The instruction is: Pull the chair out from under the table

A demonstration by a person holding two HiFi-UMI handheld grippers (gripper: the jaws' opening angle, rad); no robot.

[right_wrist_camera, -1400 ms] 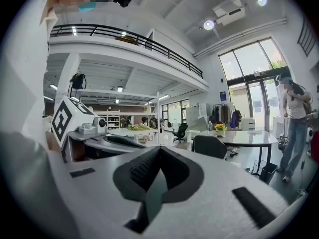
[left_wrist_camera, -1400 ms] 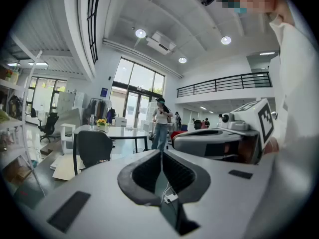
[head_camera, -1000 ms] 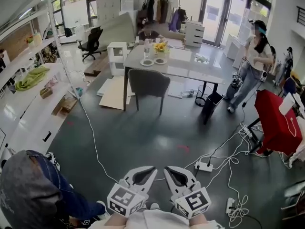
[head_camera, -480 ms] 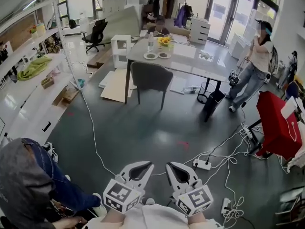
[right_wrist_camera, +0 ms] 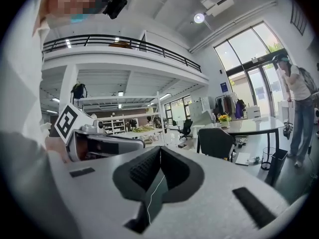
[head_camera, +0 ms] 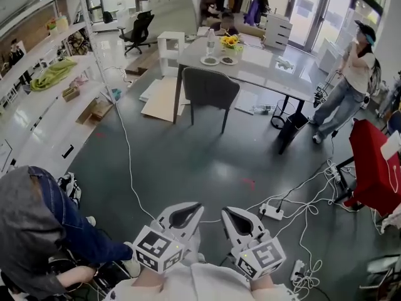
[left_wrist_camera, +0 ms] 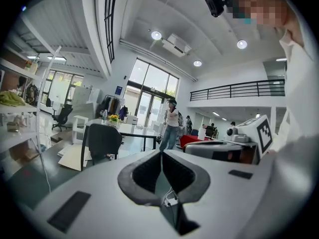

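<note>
A dark grey chair (head_camera: pixel 210 89) stands tucked at the near side of a grey table (head_camera: pixel 269 74) across the room; it also shows as the chair (left_wrist_camera: pixel 103 140) in the left gripper view and the chair (right_wrist_camera: pixel 215 142) in the right gripper view. My left gripper (head_camera: pixel 196 208) and right gripper (head_camera: pixel 225 211) are held side by side close to my body at the bottom of the head view, far from the chair. Both are shut with nothing between the jaws. The left gripper (left_wrist_camera: pixel 161 154) and right gripper (right_wrist_camera: pixel 160 149) point roughly level toward the table.
White cables (head_camera: pixel 294 196) and a power strip (head_camera: pixel 271 212) lie on the floor to the right. A person (head_camera: pixel 37 231) crouches at bottom left; another person (head_camera: pixel 348 83) stands at right by a red-covered object (head_camera: pixel 373 168). White shelving (head_camera: pixel 44 111) lines the left side. Cardboard sheets (head_camera: pixel 163 99) lie beside the table.
The view has drawn closer to the table and chair. Both grippers sit a little lower in the head view, still shut and side by side.
</note>
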